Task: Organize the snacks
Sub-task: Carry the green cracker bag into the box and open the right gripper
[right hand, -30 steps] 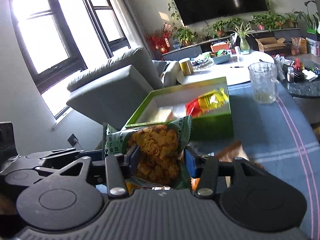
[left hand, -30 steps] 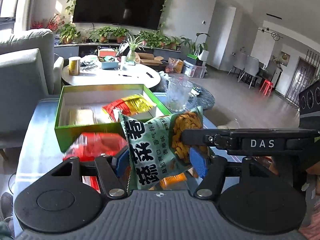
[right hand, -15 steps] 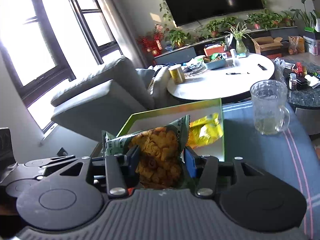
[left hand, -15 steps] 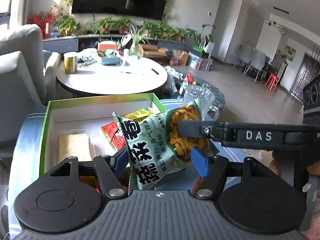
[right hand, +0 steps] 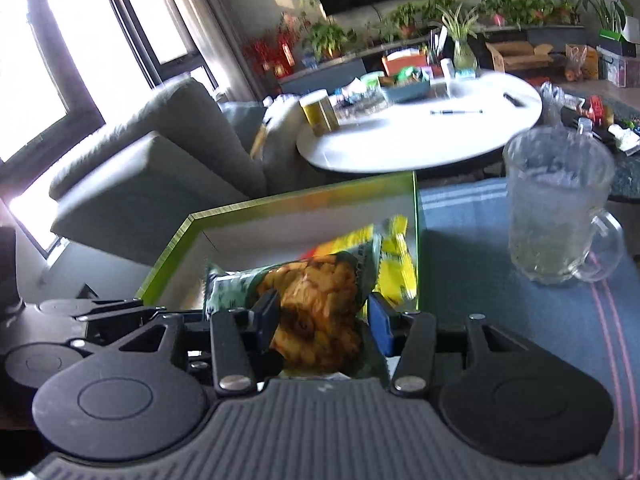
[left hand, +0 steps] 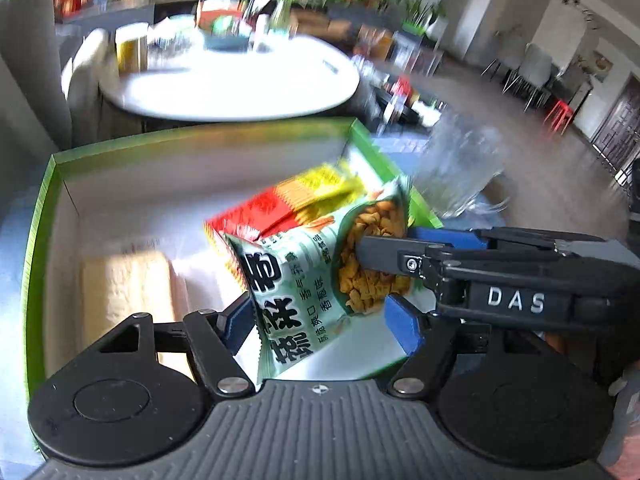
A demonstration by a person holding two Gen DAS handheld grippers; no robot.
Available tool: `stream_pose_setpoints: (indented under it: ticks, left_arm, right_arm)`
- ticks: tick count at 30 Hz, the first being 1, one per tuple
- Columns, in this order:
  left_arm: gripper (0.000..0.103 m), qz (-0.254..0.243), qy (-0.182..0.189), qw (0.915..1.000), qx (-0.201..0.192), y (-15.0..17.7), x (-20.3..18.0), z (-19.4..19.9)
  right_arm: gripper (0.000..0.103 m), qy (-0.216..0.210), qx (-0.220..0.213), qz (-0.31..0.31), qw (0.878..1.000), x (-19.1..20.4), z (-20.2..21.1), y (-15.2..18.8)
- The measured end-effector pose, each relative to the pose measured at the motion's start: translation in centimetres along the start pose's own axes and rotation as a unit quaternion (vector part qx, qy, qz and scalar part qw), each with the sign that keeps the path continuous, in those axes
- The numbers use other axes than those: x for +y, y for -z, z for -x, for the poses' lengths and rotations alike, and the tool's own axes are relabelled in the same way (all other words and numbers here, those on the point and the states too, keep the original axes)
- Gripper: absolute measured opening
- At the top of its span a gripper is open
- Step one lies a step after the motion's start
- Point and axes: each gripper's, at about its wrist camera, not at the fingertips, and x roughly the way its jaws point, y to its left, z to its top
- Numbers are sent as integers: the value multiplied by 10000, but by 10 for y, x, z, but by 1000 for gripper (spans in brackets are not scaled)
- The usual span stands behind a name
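Right gripper [right hand: 320,322] was clamped on the green snack bag [left hand: 304,284], which hung over the green box [left hand: 38,216] near its right front corner. Left gripper [left hand: 320,318] stood apart around the bag. Releasing there risked the bag catching the right wall, or landing on the red-yellow packet [left hand: 288,200].

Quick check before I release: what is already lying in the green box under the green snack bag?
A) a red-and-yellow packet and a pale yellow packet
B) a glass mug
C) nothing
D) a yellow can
A: inside the green box, a red-and-yellow packet lies beneath the green snack bag, and a pale yellow packet lies to its left.
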Motion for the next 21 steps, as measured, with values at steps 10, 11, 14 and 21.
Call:
stream_pose_setpoints:
  ticks: [10, 11, 14, 21]
  left_arm:
    - [73, 140, 17, 9985, 526, -25, 15, -35]
    - [73, 131, -2, 9986, 513, -24, 15, -34]
    - [73, 189, 47, 9987, 461, -19, 15, -26]
    - [73, 432, 56, 9990, 55, -9, 19, 17]
  right_arm:
    - [53, 277, 42, 138, 9995, 1, -29, -14]
    - [53, 278, 34, 119, 9995, 0, -30, -14]
    - [58, 223, 0, 62, 9997, 0, -25, -10]
    - [65, 130, -391, -137, 9991, 1, 12, -6]
